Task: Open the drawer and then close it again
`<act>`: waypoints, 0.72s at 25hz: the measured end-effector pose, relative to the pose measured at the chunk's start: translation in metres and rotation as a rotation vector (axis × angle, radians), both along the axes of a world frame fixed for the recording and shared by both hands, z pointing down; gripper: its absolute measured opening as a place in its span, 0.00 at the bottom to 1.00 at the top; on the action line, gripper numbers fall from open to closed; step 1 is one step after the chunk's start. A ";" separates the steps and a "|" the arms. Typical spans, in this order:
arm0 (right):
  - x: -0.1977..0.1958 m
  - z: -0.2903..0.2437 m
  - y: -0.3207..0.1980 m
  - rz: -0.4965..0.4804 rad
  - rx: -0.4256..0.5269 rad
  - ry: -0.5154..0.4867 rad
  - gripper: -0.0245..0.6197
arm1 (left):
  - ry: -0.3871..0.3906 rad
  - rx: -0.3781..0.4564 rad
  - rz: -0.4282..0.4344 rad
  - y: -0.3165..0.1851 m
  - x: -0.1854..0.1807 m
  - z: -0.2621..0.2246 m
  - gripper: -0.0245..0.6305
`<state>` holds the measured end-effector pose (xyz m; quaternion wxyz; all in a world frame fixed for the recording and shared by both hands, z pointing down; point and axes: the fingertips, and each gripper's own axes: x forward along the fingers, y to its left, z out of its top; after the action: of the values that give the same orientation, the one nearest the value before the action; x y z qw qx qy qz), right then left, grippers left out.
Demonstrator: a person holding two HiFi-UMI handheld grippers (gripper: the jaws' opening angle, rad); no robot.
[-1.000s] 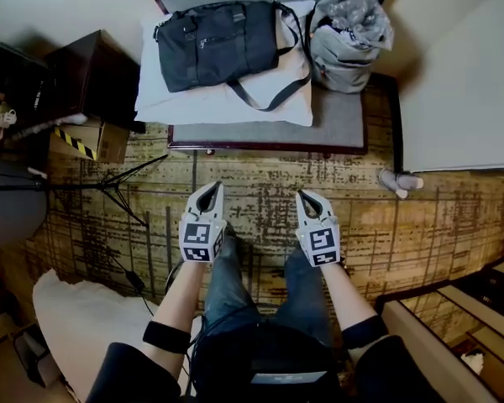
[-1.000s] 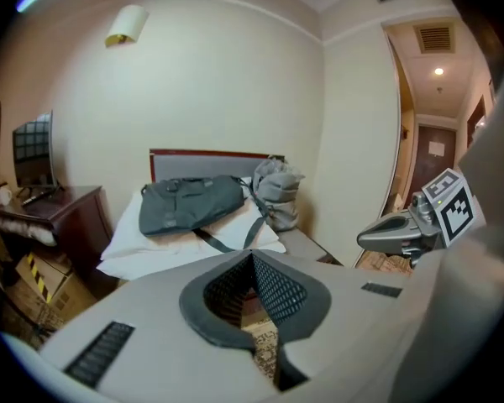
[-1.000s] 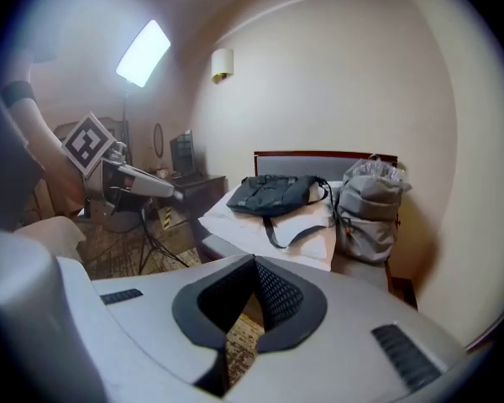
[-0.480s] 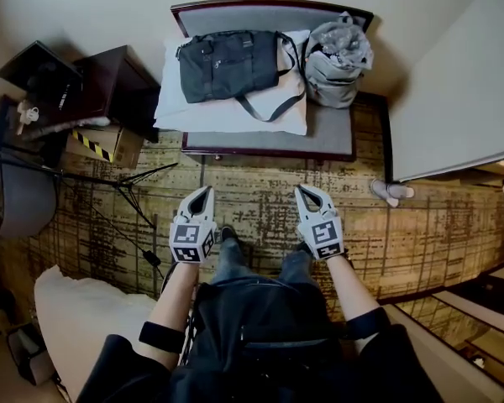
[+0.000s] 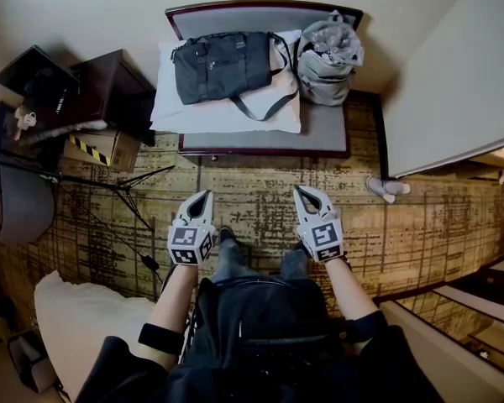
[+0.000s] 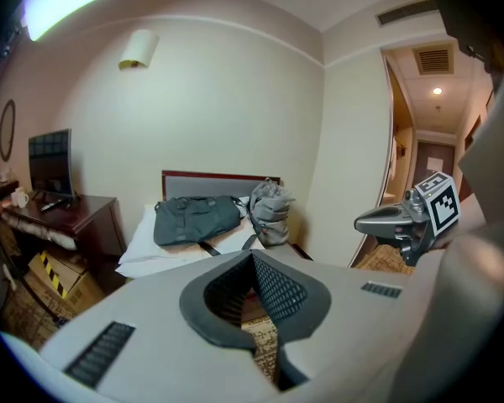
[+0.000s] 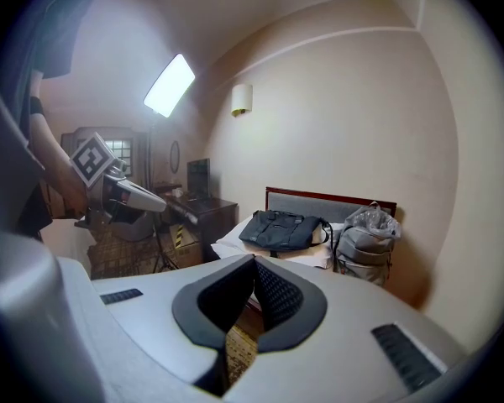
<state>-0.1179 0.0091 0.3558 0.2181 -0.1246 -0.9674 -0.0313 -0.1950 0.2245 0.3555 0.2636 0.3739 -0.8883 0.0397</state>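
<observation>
Two grippers are hanging side by side in front of us, the left gripper [image 5: 203, 200] and the right gripper [image 5: 302, 196]. Both are stopping well short of the padded bench [image 5: 323, 128] and pointing toward it with a slight downward tilt. Each pair of jaws is sitting pressed together, with nothing between them. Our forearms are reaching straight forward from the body, roughly parallel.

We are not making out any drawer front clearly. We are guessing the drawer belongs to the dark wooden desk [image 5: 109, 86] standing to the left of the bench, well apart from both grippers.

We are expecting a rigid wooden drawer that slides on runners. It is likely moderate in weight, not fragile, and prone to sticking if it is pulled at an angle. We are planning to take it by its handle or front lip, near the middle, and draw it straight out. The jaws will need to open before that.
</observation>
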 end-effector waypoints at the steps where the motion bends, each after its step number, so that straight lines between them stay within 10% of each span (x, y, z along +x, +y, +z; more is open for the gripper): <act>1: 0.002 0.001 0.001 -0.002 -0.001 0.003 0.04 | 0.002 0.003 0.000 -0.001 0.001 0.000 0.04; 18: -0.019 0.009 0.011 0.042 0.002 0.021 0.04 | 0.011 0.013 0.034 0.009 -0.019 0.007 0.04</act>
<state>-0.1372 0.0199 0.3650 0.2290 -0.1046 -0.9674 -0.0264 -0.2139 0.2334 0.3620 0.2654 0.3909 -0.8806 0.0365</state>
